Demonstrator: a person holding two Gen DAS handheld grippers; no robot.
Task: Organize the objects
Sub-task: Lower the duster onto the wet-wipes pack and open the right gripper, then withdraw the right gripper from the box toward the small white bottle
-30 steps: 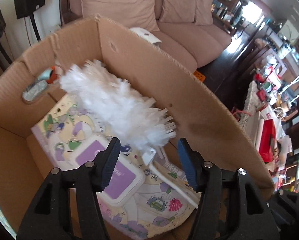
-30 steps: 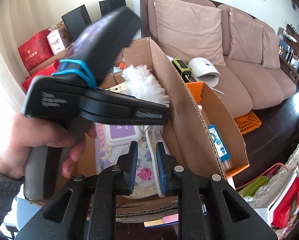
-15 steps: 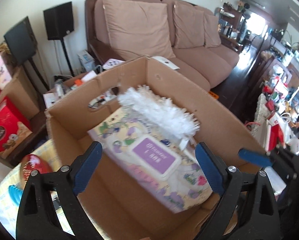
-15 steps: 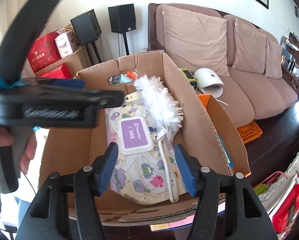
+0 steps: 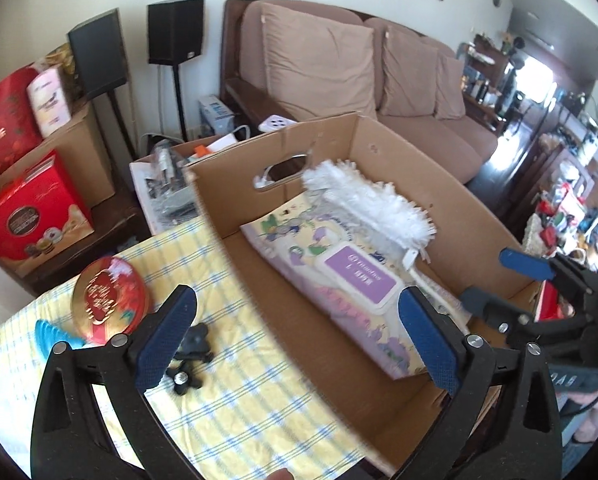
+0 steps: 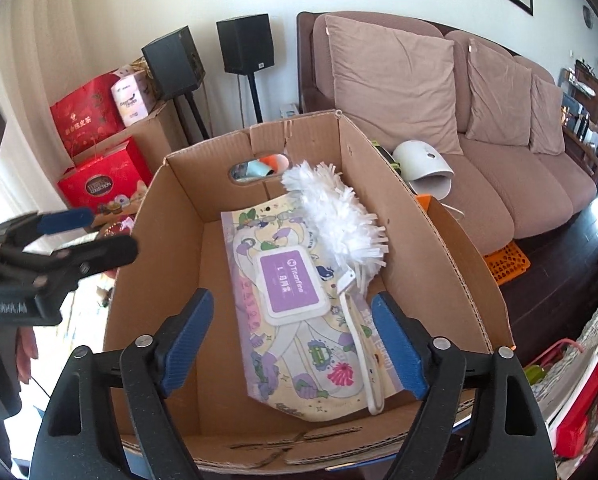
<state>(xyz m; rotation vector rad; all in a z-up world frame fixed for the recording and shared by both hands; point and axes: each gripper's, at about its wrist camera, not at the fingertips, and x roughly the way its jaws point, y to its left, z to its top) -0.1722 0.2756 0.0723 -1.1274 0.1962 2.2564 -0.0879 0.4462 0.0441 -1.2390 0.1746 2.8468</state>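
Withdrawn from the cardboard box (image 6: pixel 171 264), both grippers are seen with jaws just opened wide, nothing held: left gripper (image 5: pixel 299 336), right gripper (image 6: pixel 295 340). Inside, toward 12 o'clock, a pastel wipes pack (image 6: pixel 295 320) is lain upon by a fluffy white duster (image 6: pixel 335 216).

left hand-held gripper (image 5: pixel 299 344) opening, empty, right hand-held gripper (image 6: pixel 295 344) likewise

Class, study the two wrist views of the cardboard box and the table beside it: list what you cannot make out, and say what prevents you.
- Blue item on the table, left wrist view: partly behind the red tin and the left gripper.
- Items behind the cardboard box, right wrist view: glimpsed only through its handle hole.
- Print on the wipes pack: too small.
- Duster handle end, left wrist view: hidden by a finger.
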